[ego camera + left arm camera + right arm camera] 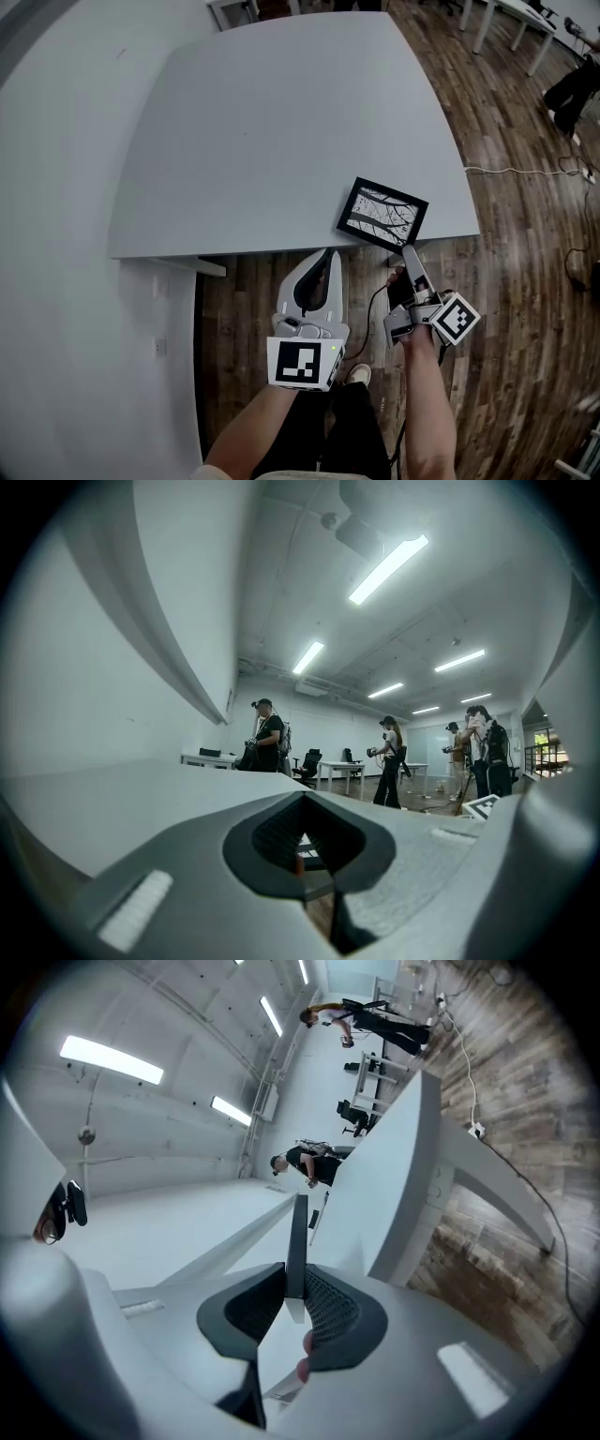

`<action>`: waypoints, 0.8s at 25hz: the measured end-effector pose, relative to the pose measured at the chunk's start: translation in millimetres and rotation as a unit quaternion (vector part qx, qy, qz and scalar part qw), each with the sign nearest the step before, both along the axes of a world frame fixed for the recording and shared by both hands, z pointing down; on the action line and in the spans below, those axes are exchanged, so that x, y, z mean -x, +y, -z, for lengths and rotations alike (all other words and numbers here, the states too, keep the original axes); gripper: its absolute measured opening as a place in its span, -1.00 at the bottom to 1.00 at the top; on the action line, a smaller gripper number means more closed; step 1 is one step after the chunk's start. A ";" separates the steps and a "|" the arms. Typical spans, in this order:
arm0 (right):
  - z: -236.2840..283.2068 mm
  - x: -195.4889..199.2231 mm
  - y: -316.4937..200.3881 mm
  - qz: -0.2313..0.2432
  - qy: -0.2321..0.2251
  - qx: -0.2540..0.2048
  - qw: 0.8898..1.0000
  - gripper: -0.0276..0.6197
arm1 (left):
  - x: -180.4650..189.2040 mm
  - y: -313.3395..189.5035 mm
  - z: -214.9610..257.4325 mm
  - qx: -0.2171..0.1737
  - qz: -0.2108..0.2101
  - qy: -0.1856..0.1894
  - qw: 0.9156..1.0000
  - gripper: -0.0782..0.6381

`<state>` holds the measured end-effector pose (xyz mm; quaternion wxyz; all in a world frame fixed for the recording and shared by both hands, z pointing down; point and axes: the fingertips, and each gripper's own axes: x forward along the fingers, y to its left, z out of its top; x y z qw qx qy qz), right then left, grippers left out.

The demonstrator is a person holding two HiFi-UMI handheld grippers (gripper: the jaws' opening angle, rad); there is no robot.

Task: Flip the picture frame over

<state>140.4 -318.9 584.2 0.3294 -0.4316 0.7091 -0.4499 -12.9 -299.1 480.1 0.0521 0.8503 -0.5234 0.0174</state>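
grey table (281,141) filling the upper head view, wood floor (525,281) wrapping its near and right sides, other desks and people far off at the back. picture frame (382,214) at the table's near right corner, picture side up, long axis slanted a little off the front edge, nearest corner poking out past the table edge toward the person. right gripper (410,255) reaching in level from the floor side and pressed together on that nearest corner; seen from its own camera as a thin dark slat standing edge-on between the pads and running straight away from them. gripped corner apparently raised a little while the far edge probably rests on the top, though hard to confirm. left gripper (327,253) lower and to the left, well apart from the frame, pointing level at the table's front edge, jaws pressed together on nothing. clearly the right hand's job, being the one already holding. judged next: lifting the held corner higher and rolling the wrist so the frame turns about its far long edge and falls away onto its face. plenty of bare table beyond and to the left for landing; little margin to the right and near side, where a slip would send the frame over the edge to the floor.
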 end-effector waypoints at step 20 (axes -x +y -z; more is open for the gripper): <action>87.6 20.9 -3.1 -0.009 0.565 -0.100 0.819 -0.63 | 13.5 9.1 15.2 -0.018 0.019 0.020 0.999 -0.78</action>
